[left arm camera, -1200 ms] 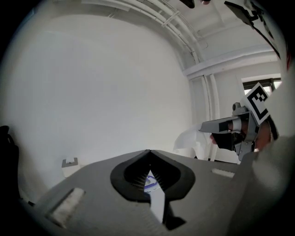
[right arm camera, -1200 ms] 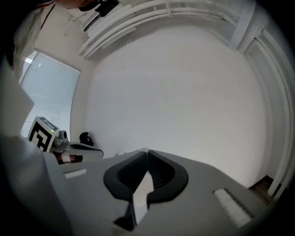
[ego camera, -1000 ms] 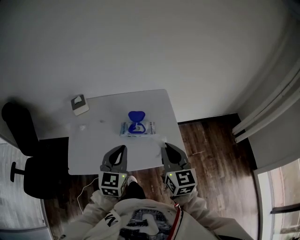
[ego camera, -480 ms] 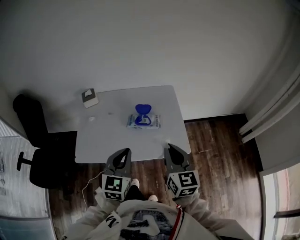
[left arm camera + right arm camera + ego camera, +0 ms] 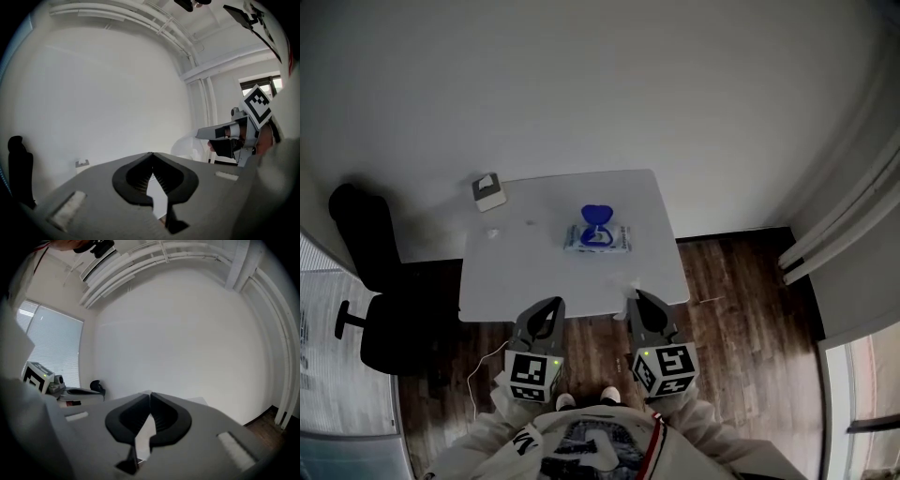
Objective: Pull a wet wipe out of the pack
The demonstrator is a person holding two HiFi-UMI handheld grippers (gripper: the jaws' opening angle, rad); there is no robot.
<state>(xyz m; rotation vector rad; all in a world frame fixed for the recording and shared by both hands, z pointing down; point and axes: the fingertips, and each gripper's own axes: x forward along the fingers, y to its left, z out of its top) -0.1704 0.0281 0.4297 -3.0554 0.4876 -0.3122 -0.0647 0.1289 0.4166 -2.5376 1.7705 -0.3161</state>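
The wipe pack (image 5: 597, 238) lies on the white table (image 5: 516, 281), its blue lid flipped up at the far side. Both grippers hang in front of the table's near edge, away from the pack. My left gripper (image 5: 551, 304) is shut with nothing in it; in the left gripper view its tips (image 5: 151, 154) meet. My right gripper (image 5: 636, 296) is shut on a thin white wet wipe (image 5: 628, 282). The left gripper view shows the wipe (image 5: 190, 145) hanging from the right gripper's tips. In the right gripper view the jaws (image 5: 150, 393) are closed and the wipe itself is not clear.
A small grey-and-white box (image 5: 489, 191) stands at the table's far left corner, with a tiny white scrap (image 5: 492, 232) near it. A black office chair (image 5: 358, 281) stands left of the table. A cable (image 5: 478, 373) lies on the dark wood floor. White walls stand behind.
Both grippers have drawn back from over the table's front edge to the floor side of it. The wipe has come along in the right gripper. The pack stays in place.
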